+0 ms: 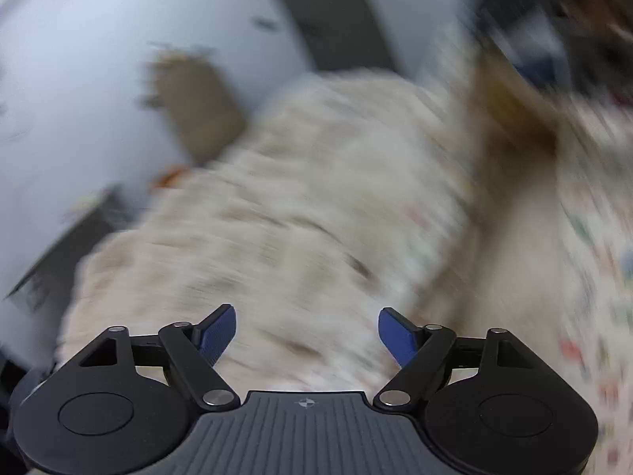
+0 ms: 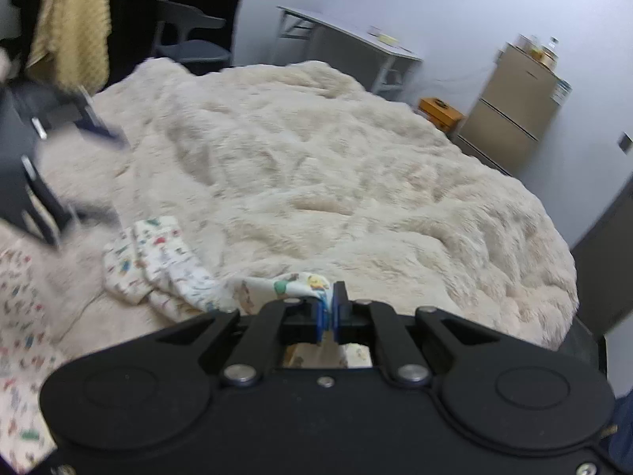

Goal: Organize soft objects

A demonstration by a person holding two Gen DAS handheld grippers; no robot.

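Note:
A white cloth with small coloured cartoon prints [image 2: 166,261] lies crumpled on a fluffy cream blanket [image 2: 336,166] that covers the bed. My right gripper [image 2: 327,312] is shut on a corner of this printed cloth. My left gripper [image 1: 306,328] is open over the cream blanket [image 1: 277,217] with nothing between its blue fingers; that view is heavily motion-blurred. In the right wrist view the left gripper [image 2: 83,126] shows blurred at the far left, above the blanket. More printed fabric [image 2: 19,316] lies at the lower left.
A beige cabinet [image 2: 514,118] and an orange box [image 2: 439,113] stand by the far wall. A grey table [image 2: 348,35] and a dark chair [image 2: 190,39] are behind the bed. A yellow towel [image 2: 75,16] hangs at the upper left.

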